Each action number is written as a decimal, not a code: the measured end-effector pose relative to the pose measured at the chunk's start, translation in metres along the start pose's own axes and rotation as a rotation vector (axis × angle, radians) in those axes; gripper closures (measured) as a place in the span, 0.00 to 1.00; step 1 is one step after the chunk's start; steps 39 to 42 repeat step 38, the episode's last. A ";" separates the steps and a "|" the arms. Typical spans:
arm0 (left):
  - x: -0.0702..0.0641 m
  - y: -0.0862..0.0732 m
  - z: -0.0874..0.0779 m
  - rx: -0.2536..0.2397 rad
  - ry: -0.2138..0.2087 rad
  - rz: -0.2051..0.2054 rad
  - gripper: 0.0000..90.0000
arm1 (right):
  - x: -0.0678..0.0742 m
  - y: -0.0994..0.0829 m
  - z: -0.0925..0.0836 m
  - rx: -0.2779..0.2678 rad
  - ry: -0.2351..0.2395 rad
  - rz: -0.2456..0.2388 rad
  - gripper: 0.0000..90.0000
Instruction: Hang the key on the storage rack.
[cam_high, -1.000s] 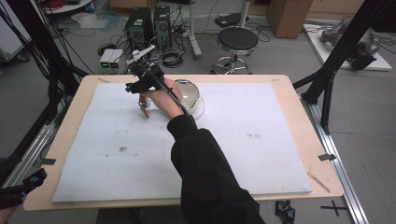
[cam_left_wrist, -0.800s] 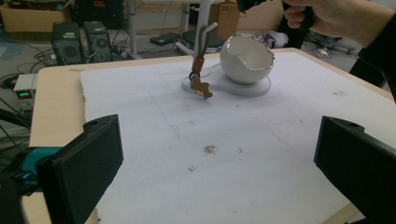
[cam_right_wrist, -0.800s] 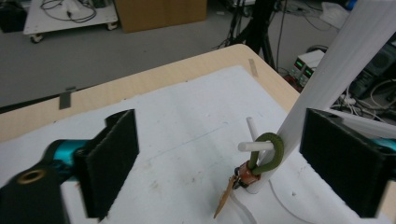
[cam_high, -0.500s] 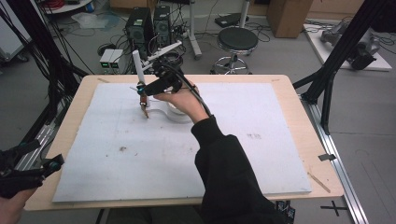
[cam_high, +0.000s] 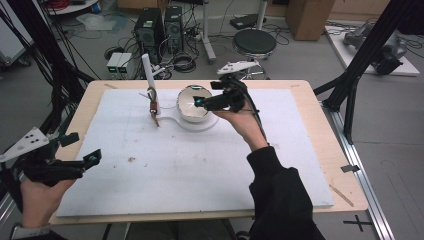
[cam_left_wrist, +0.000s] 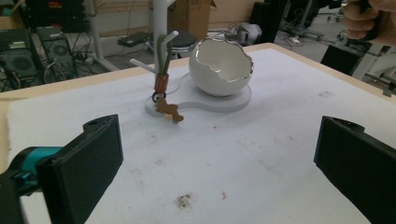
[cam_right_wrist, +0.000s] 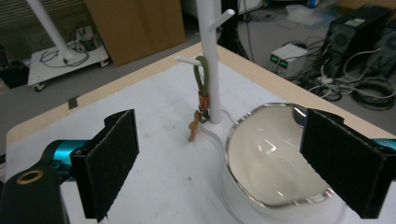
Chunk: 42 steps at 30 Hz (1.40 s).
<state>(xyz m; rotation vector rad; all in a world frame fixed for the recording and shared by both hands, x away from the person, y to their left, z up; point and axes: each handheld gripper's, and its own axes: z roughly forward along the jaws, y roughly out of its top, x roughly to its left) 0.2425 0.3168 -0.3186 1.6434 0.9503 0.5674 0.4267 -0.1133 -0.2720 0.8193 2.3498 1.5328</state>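
A white peg stand (cam_high: 147, 70) rises from a white base (cam_high: 175, 121) at the back of the board. From one peg hangs a keychain (cam_high: 153, 107) with an olive loop, an orange clasp and a brown charm. Beside it on the base sits a white egg-shaped bowl (cam_high: 190, 106) with a jagged silver rim. My right gripper (cam_high: 205, 95) hovers open at the bowl's right rim, the bowl (cam_right_wrist: 271, 154) and keychain (cam_right_wrist: 201, 100) ahead of its jaws. At the board's near-left corner my left gripper (cam_high: 84, 147) is open, facing the keychain (cam_left_wrist: 163, 88) and bowl (cam_left_wrist: 222, 67).
A white foam board (cam_high: 200, 170) covers the wooden table (cam_high: 325, 150). Behind the table's far edge stand computer cases (cam_high: 155, 25), cables and a stool (cam_high: 255, 42). Black frame struts (cam_high: 360, 65) stand at the left and right sides.
My right gripper has drawn back rightward from the peg stand to the bowl, and the keychain stays hanging on the peg. My left gripper has risen into view at the near-left corner.
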 end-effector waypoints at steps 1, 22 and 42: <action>-0.001 0.000 0.004 0.003 -0.007 0.003 0.02 | -0.002 -0.005 -0.007 -0.009 -0.013 -0.008 0.12; -0.001 0.013 0.062 0.008 -0.050 0.023 0.02 | -0.029 -0.102 -0.134 -0.048 -0.246 0.010 0.12; -0.001 0.009 0.078 0.034 -0.062 0.005 0.02 | -0.055 -0.164 -0.199 -0.098 -0.286 0.112 0.12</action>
